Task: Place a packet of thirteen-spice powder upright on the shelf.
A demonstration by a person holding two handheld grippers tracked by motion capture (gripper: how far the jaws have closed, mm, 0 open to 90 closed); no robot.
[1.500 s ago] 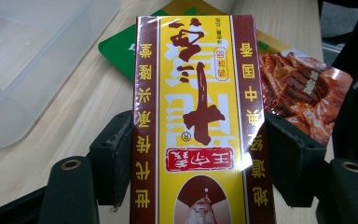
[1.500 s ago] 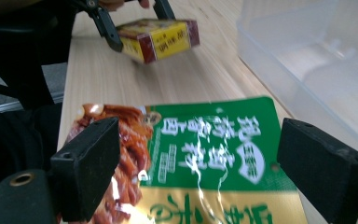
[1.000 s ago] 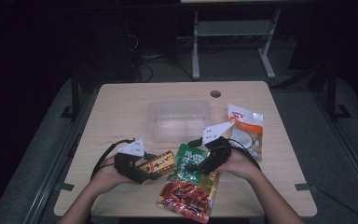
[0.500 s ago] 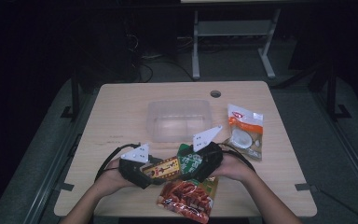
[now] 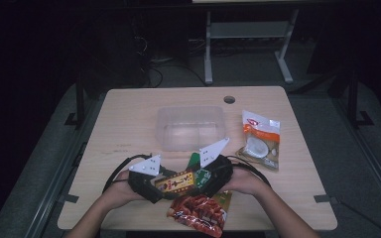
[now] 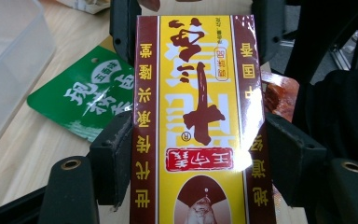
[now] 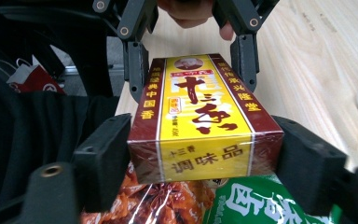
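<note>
At the near edge of the surface, we hold the yellow-and-maroon spice box between both tools, lifted just above the green packet and the red snack bag. The left tool is pinching one end of the box: in the left gripper view its pads press on the two maroon long sides of the box. The right tool has just been closing on the other end, with the box between its jaws; in the right gripper view the box sits squarely between the pads, which look to be touching its sides, though we cannot tell how firmly they bite.

This reads to us as a handover. To do it well, we should let the right tool's pads settle flat on the side faces, not on the corners, and keep the box level before the left tool lets go. We should release only when the second grip clearly holds, because the glossy wrap looks slippery. The clear plastic container stands farther back at mid-surface, apart from the box, and a white-and-orange pouch lies to its right.
</note>
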